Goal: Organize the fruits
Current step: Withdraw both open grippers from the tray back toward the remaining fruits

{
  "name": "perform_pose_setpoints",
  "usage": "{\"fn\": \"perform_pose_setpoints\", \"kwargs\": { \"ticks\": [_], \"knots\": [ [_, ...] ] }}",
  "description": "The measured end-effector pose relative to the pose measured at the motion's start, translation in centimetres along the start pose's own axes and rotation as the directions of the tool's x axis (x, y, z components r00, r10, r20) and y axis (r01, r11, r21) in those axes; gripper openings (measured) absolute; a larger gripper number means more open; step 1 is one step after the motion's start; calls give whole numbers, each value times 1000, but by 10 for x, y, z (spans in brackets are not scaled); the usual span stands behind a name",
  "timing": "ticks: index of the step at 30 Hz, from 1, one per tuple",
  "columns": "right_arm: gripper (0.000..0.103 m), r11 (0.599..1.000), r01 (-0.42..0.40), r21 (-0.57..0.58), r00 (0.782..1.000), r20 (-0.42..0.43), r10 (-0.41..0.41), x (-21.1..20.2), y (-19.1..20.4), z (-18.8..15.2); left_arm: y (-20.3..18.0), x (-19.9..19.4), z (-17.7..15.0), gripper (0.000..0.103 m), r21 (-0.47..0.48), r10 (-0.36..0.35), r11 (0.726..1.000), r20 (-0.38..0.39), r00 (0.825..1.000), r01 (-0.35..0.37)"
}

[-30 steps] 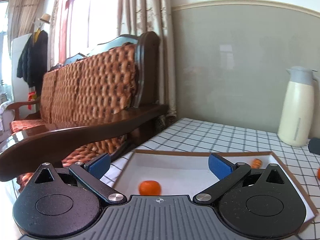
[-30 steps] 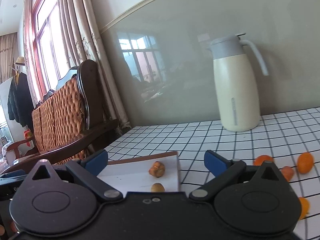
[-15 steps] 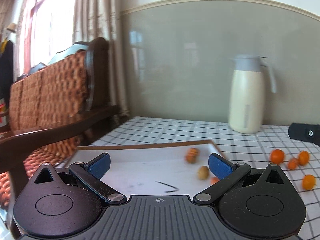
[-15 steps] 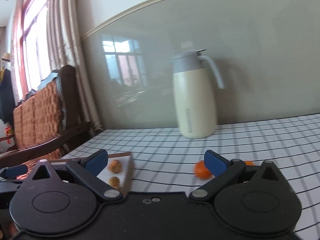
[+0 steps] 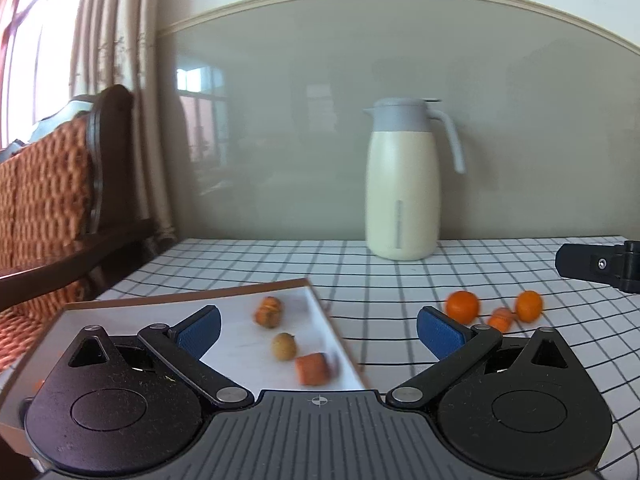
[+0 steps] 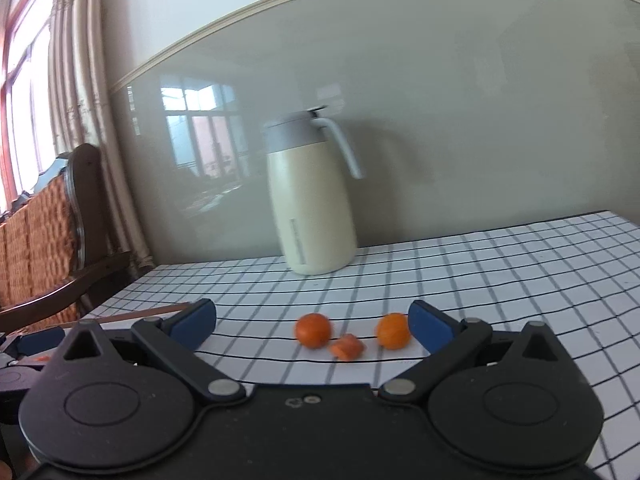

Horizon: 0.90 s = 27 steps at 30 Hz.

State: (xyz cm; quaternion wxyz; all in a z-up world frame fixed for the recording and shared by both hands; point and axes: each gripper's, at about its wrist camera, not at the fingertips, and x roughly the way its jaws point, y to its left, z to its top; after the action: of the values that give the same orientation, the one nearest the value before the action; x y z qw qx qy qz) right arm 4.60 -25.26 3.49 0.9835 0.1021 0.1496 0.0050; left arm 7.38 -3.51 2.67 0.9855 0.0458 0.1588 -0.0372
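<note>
Right gripper (image 6: 312, 322): blue pads spread wide, nothing between them, held low over the checked tablecloth (image 6: 500, 264). Straight ahead of it, between the lines of its two fingers, lies a loose cluster of three pieces: a round orange fruit (image 6: 313, 330) toward the left, a smaller reddish-orange piece (image 6: 347, 347) in the middle and nearest the tool, and a second round orange fruit (image 6: 393, 331) just beside the right pad. All three sit on the cloth, apart from one another or barely so; blur hides whether any touch. Left gripper (image 5: 319, 330): likewise spread and empty, poised over the near corner of a white tray with a brown rim (image 5: 224, 290). In the tray, ahead of it: a brownish knobbly fruit (image 5: 269, 311), a small tan round one (image 5: 284, 346), and a reddish-orange chunk (image 5: 312, 368) near the right rim. Seen from this side, the loose cluster lies on the cloth to the right of the tray. By judgement the right gripper is nearer the loose fruit and squarely aligned; the round ones offer no long axis to favour. Behind all: a cream jug with grey lid (image 6: 312, 196), upright by the wall.
</note>
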Motion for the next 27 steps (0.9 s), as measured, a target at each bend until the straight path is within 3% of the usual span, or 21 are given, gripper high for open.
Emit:
{"fn": "perform_pose_setpoints", "kwargs": {
  "ticks": [10,27],
  "knots": [
    [97,991,109,72,994,3,-109,-6,-35,1,-28,10,-3,103,23,-61,998,-25,998,61],
    [97,987,142,81,990,-14,-142,-7,-53,-2,-66,23,-8,103,64,-105,992,-64,992,109]
  ]
}}
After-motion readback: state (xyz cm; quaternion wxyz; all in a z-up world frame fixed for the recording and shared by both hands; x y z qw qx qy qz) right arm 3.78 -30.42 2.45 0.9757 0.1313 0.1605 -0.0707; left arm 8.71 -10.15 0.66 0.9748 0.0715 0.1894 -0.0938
